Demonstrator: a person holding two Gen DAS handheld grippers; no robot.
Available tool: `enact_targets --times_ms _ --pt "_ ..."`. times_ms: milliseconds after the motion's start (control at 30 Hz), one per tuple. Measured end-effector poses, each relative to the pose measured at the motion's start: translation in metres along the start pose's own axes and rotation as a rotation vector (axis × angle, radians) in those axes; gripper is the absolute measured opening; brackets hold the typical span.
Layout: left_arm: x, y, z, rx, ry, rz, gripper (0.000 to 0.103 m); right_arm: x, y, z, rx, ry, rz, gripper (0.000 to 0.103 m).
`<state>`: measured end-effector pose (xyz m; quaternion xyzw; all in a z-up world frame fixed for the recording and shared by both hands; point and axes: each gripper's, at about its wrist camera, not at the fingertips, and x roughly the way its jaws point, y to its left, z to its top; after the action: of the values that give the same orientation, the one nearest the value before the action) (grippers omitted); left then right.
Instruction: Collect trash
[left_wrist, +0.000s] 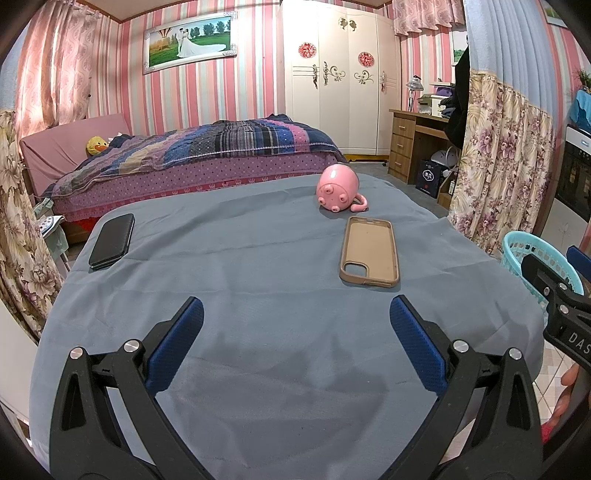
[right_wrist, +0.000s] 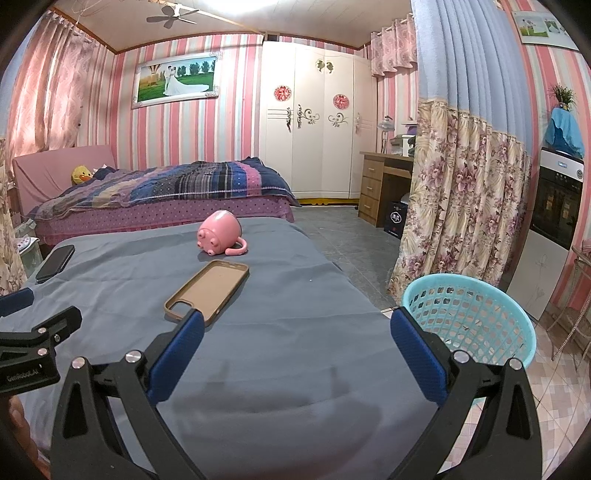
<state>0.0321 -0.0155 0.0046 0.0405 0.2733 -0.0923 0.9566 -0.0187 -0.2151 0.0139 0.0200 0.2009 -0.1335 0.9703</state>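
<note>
Empty spread claw (left_wrist: 296, 321) above blue cloth (left_wrist: 258, 258)

Blue-grey cloth (left_wrist: 258, 295) covers the table; a pink pig mug (left_wrist: 338, 188), a tan phone case (left_wrist: 370, 251) and a black phone (left_wrist: 112, 240) lie there. Turquoise lattice basket (right_wrist: 476, 314), pink-striped wallpaper (left_wrist: 207, 99), blue finger pads (right_wrist: 177, 354).

Blue-grey covered table (left_wrist: 258, 258) carries pink pig mug (left_wrist: 338, 187), tan phone case (left_wrist: 370, 251), black phone (left_wrist: 112, 240).

Left tool (left_wrist: 296, 345) and right tool (right_wrist: 297, 347) hover side by side, both with fingers spread wide, holding nothing.
</note>
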Motion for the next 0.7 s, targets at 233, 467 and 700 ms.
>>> enact_targets --times_ms 233,467,700 --pt "0.0006 -0.0004 0.0000 -0.001 0.001 0.000 0.097 0.0000 -0.0004 -0.0001 0.000 -0.001 0.000 0.099" --pt "0.0001 -0.0022 0.0011 -0.002 -0.001 -0.001 0.097 0.0002 -0.0010 -0.0001 0.001 -0.001 -0.001 0.099" --pt "-0.0007 -0.0022 0.0012 -0.002 -0.007 0.003 0.097 0.0003 -0.0009 -0.0002 0.001 -0.001 -0.002 0.099"
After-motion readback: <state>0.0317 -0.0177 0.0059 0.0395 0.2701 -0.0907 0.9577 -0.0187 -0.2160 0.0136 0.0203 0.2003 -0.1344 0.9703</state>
